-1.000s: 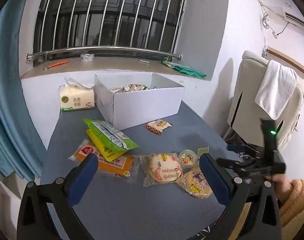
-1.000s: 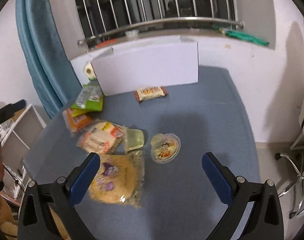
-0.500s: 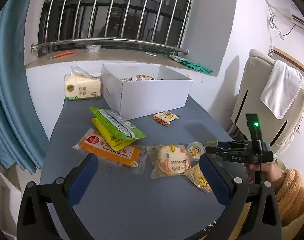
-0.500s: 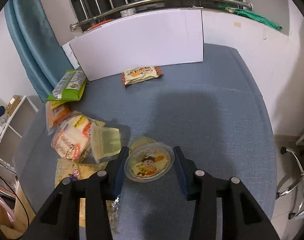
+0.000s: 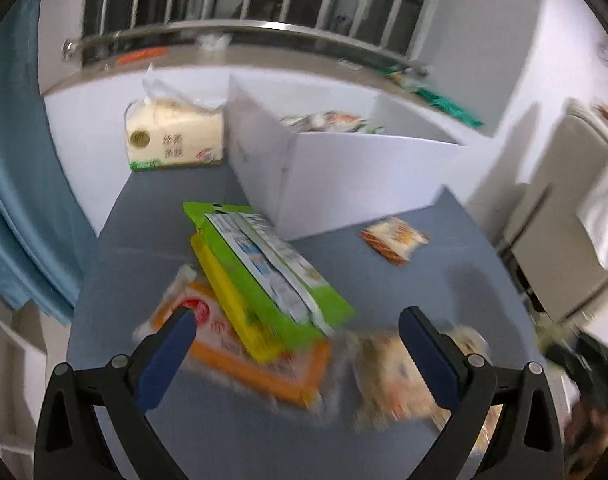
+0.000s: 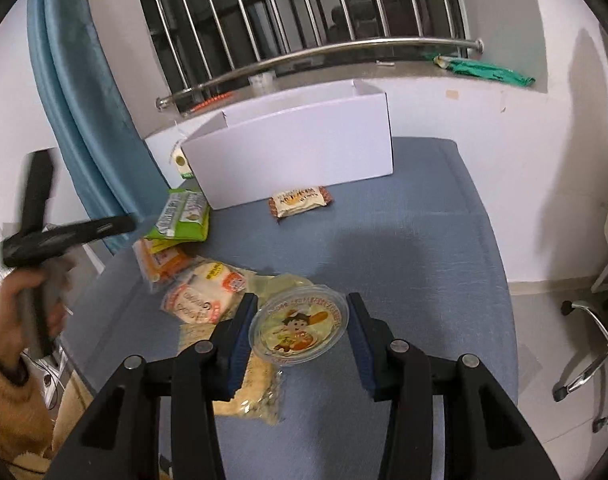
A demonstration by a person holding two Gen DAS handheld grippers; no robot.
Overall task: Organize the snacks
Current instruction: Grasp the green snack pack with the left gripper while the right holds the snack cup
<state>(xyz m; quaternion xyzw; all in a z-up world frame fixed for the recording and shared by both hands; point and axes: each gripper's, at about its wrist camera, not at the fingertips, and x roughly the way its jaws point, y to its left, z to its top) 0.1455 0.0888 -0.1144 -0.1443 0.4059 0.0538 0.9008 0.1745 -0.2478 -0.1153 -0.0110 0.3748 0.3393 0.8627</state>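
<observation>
My right gripper (image 6: 302, 301) is shut on a round jelly cup (image 6: 300, 330) with a cartoon lid, held above the blue table (image 6: 403, 264). The open white box (image 6: 296, 156) stands at the back, with several snacks inside (image 5: 327, 120). A small brown-edged snack pack (image 6: 300, 202) lies in front of it. My left gripper (image 5: 296, 318) is open and empty, low over a stack of a green pack (image 5: 264, 264), a yellow pack (image 5: 232, 304) and an orange pack (image 5: 240, 356). A rice cracker pack (image 5: 391, 376) lies by its right finger, blurred.
A tissue pack (image 5: 172, 140) stands left of the box against the wall. A blue curtain (image 6: 84, 92) hangs at the left, and a barred window with a sill runs behind. A chair (image 5: 563, 208) and a chair base (image 6: 595, 344) stand off the table's right side.
My right gripper went from wide open to shut on the jelly cup and raised it. My left gripper swung forward and down, closer to the green, yellow and orange packs.
</observation>
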